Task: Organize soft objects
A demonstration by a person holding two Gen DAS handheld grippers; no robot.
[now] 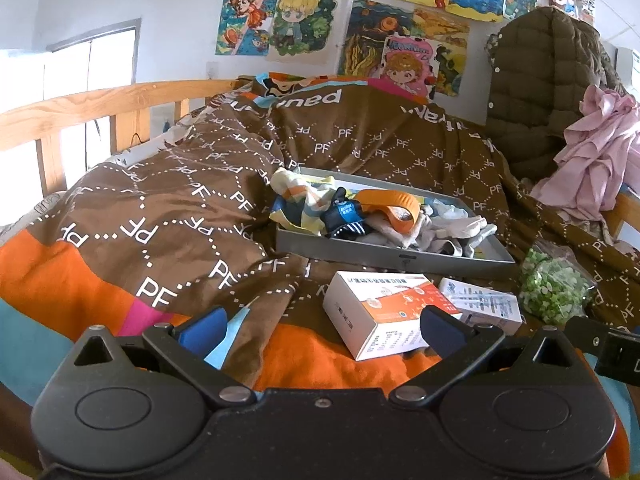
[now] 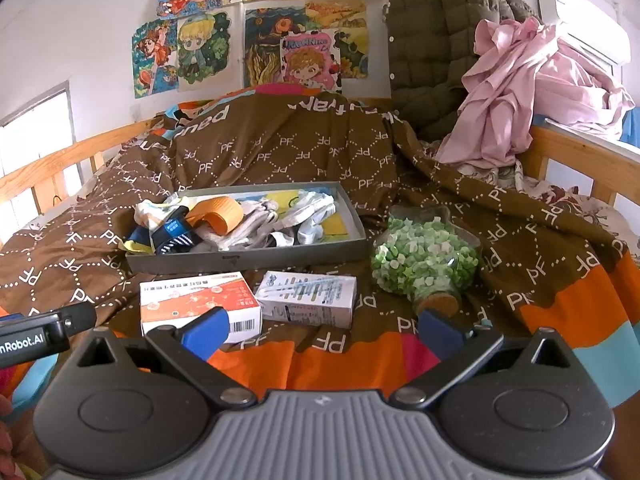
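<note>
- Left gripper (image 1: 322,330): fingers gaping wide, gripping nothing.
- Right gripper (image 2: 320,330): fingers gaping wide, gripping nothing.
- Grey tray (image 2: 248,258): lying on quilt (image 2: 280,148), holding socks (image 2: 308,216).

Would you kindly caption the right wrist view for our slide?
Open right gripper faces a grey sock-filled tray, two cardboard boxes and a green-star jar on a brown quilt.

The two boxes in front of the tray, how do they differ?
The orange box is white with a big orange panel; the pale box is white with bluish-grey print. The orange box looks larger and lies left; the pale box lies right, nearer the jar. Both lie flat on the blanket, close to the tray.
</note>
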